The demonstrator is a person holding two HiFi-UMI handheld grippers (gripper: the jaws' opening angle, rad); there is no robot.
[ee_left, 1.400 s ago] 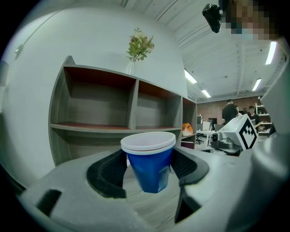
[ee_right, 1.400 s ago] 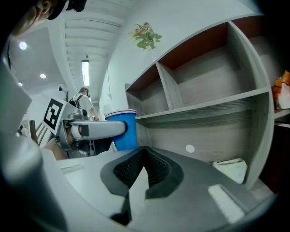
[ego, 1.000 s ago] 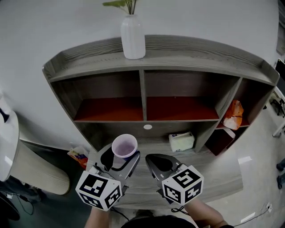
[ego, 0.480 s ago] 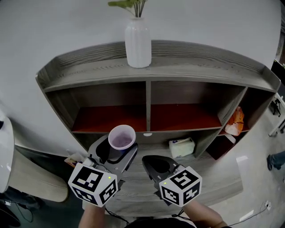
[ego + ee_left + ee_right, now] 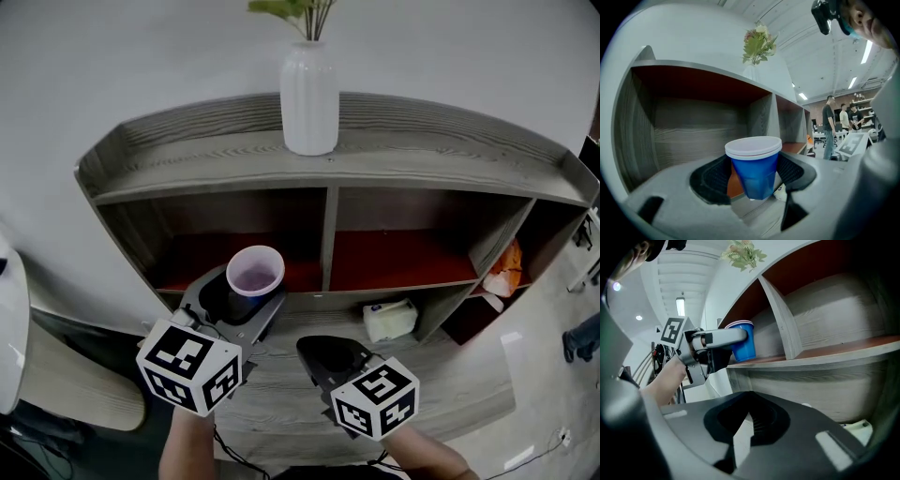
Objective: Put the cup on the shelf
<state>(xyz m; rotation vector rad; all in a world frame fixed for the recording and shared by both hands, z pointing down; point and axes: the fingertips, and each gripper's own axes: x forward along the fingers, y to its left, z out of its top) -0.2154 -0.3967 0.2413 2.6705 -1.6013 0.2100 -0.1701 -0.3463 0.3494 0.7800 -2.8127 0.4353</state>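
A blue cup with a white rim stands upright between the jaws of my left gripper, which is shut on its sides. It hangs at the front edge of the left red-lined compartment of the grey wooden shelf, just above that board. From the right gripper view the cup shows over the shelf board's edge. My right gripper hovers lower, in front of the bottom board, its jaws shut on nothing.
A white vase with green stems stands on the shelf top. A tissue pack lies on the lower board, an orange bag in the right side bay. Several people stand far off.
The left gripper has carried the cup up and forward, from over the lower board to the left compartment's front edge. The right gripper has stayed low.
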